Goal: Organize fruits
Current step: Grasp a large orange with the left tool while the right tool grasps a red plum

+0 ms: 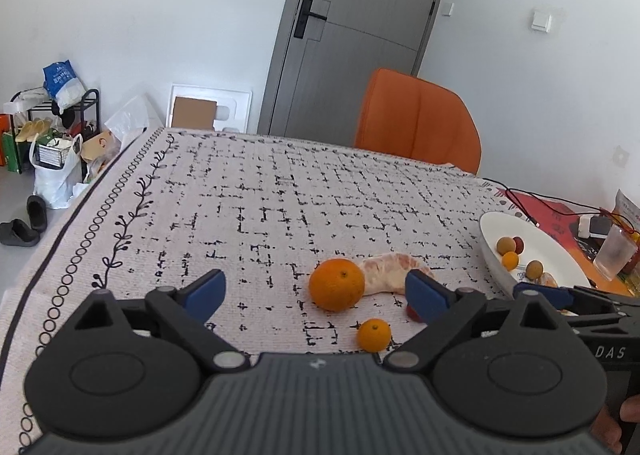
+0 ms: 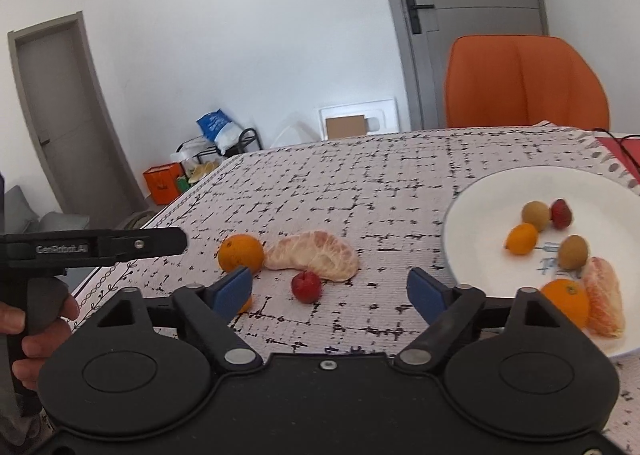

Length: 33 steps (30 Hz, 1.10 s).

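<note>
Left gripper and right gripper both hung jaws apart, empty. On the tablecloth, left to right: one big orange, one small orange, one pale peeled pomelo wedge, one red fruit. White plate at right held seven pieces.

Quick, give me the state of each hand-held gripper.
Left hand-held gripper: open, holding nothing.
Right hand-held gripper: open, holding nothing.
</note>
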### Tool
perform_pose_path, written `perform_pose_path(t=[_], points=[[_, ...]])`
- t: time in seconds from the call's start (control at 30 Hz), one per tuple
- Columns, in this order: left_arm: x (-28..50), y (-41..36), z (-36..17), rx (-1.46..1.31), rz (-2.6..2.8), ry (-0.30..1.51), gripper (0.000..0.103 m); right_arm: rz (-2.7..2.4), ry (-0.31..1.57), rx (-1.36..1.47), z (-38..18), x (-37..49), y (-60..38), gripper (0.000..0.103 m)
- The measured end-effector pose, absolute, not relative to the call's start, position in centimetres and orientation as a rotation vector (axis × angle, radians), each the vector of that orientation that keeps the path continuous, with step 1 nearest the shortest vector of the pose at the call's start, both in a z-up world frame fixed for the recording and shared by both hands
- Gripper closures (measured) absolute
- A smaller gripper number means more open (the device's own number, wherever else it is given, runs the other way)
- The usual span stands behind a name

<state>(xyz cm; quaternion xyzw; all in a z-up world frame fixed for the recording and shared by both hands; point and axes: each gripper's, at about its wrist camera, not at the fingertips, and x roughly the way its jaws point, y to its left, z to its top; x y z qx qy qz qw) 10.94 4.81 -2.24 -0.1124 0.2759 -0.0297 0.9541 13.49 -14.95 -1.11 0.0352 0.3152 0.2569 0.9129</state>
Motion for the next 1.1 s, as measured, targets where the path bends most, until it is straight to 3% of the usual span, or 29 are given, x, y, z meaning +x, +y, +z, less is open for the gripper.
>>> perform_pose_path(t=[0.2, 0.37, 0.63, 0.73, 0.9, 1.03, 1.1], points=[[11.9, 4.8, -3.1, -0.224, -0.076, 0.593, 0.025, 0.556, 0.701, 0.049, -1.9, 14.6, -13.5, 0.039], [12.7, 4.7, -3.4, -0.213, -0.09, 0.61, 0.036, 0.574, 0.726, 0.027, -2.4, 15.4, -12.5, 0.047], [13.8, 4.4, -3.8, -0.204, -0.117, 0.62, 0.04, 0.591, 0.758, 0.009, -3.5, 16.2, -11.3, 0.064], [14.2, 4.3, -3.9, -0.192, -0.122, 0.624, 0.04, 0.594, 0.761, 0.002, -3.8, 16.4, -11.2, 0.081], [15.3, 3.6, -4.1, -0.172, -0.13, 0.642, 0.044, 0.597, 0.751, 0.013, -3.4, 16.2, -11.6, 0.082], [16.2, 3.3, -4.5, -0.169, -0.136, 0.673, 0.063, 0.582, 0.732, 0.027, -2.7, 16.1, -12.4, 0.082], [16.3, 3.1, -4.3, -0.169, -0.129, 0.68, 0.064, 0.573, 0.724, 0.033, -2.3, 16.0, -12.9, 0.082]])
